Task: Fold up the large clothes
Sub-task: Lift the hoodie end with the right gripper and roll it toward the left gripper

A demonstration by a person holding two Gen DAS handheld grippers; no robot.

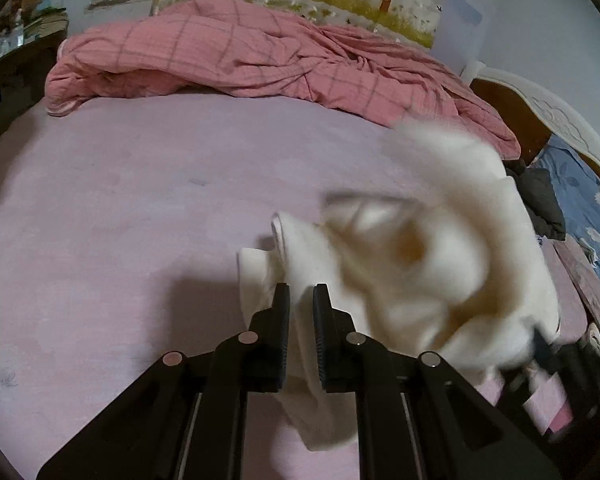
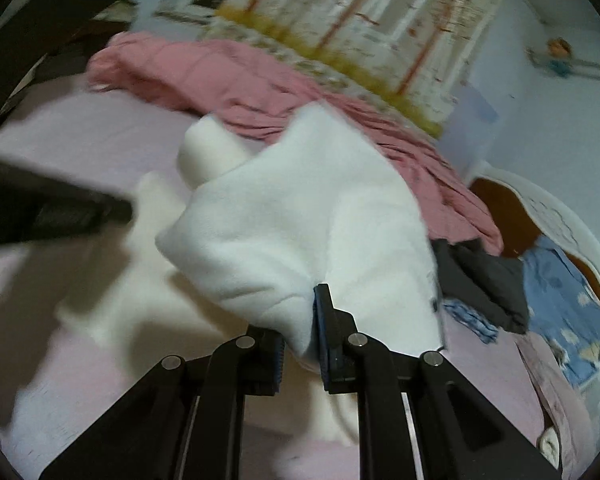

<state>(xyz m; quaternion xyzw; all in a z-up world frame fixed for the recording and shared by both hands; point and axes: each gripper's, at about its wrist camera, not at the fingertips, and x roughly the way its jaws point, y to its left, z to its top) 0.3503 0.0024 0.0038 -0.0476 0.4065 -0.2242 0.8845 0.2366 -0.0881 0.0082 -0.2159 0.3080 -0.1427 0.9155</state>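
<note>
My left claw is nearly closed, its two black ribbed fingers pinching a fold of the white fleece garment; the cloth runs down between the pads and hangs below them. From there the rest of the garment billows up and off to the right, blurred, with one rolled cuff lying just ahead of my fingertips on the bed sheet.

My right claw is likewise nearly closed on the same garment. A thick bunch of fleece fills the gap between its blue-faced pads and rises in a broad hump straight ahead, hiding the left finger's tip. More of the white cloth trails down to the sheet on the left, where the other claw reaches in as a dark blurred shape.

The sheet is pale lilac, flat and smooth, with open room to the left and ahead of the left claw. A rumpled pink checked quilt lies heaped across the far side. To the right the bed ends at a curved white and brown bed frame, with a dark grey garment and blue floral fabric crowded near that edge.

The fleece looks soft, thick and matte, falling in rounded folds.
</note>
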